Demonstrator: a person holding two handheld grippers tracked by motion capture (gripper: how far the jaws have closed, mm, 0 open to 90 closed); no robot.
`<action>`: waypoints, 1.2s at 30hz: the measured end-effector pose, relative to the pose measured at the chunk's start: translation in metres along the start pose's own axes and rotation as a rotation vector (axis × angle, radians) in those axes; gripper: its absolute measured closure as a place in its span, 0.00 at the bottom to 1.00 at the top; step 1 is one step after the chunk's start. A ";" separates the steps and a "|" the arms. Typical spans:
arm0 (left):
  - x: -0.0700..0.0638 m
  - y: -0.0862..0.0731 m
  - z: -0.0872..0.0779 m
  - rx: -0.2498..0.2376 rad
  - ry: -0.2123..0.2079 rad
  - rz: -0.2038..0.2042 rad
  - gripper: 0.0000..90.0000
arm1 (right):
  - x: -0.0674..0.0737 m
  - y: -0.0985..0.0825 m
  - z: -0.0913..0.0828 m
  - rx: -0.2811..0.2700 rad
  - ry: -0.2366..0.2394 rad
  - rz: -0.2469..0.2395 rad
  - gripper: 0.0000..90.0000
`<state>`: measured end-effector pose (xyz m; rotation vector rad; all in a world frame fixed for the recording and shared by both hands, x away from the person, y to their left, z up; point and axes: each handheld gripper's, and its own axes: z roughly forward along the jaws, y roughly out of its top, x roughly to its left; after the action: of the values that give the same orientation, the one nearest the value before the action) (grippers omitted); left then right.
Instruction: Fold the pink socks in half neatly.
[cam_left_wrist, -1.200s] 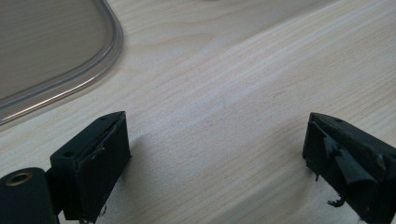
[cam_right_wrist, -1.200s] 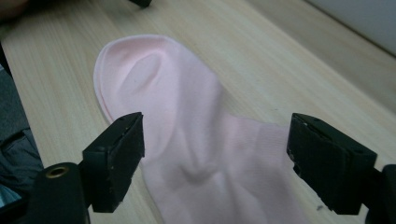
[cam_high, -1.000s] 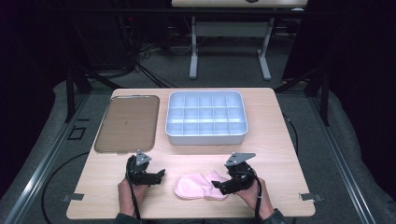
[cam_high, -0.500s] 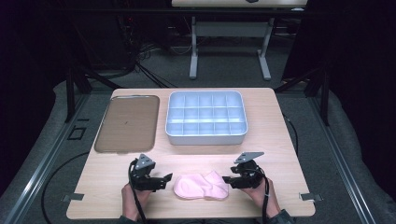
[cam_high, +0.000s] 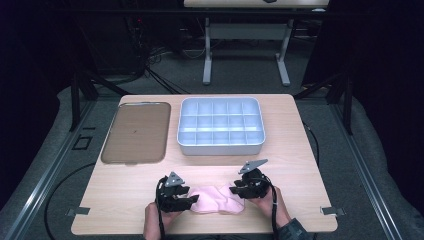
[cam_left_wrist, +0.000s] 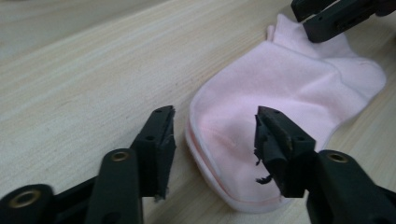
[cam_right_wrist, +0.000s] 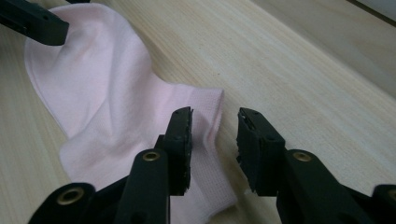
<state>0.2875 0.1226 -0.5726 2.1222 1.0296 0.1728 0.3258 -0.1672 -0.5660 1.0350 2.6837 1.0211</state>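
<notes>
The sock (cam_high: 217, 199) lies flat at the table's (cam_high: 300, 150) near edge, its long axis running between your grippers. The left gripper (cam_left_wrist: 212, 135) and right gripper (cam_right_wrist: 214, 130), each half open, have just been closing, one astride each end; neither grips yet.

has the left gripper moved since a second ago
Yes. In the high view the left gripper has slid right along the table's near edge to the pink sock's end, its jaws closing around that end without pinching it yet.
</notes>
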 end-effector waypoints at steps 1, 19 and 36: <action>0.000 0.000 0.000 0.004 0.003 0.005 0.62 | 0.001 0.000 0.000 -0.002 0.002 0.002 0.77; 0.002 -0.001 0.003 -0.005 0.061 0.005 0.96 | -0.004 -0.007 -0.005 -0.048 -0.085 0.083 0.95; 0.005 -0.005 -0.002 -0.048 0.070 -0.009 0.68 | -0.008 -0.026 -0.022 -0.075 -0.098 0.147 0.69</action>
<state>0.2869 0.1291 -0.5751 2.0803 1.0651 0.2660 0.3099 -0.1986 -0.5666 1.2482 2.5036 1.0564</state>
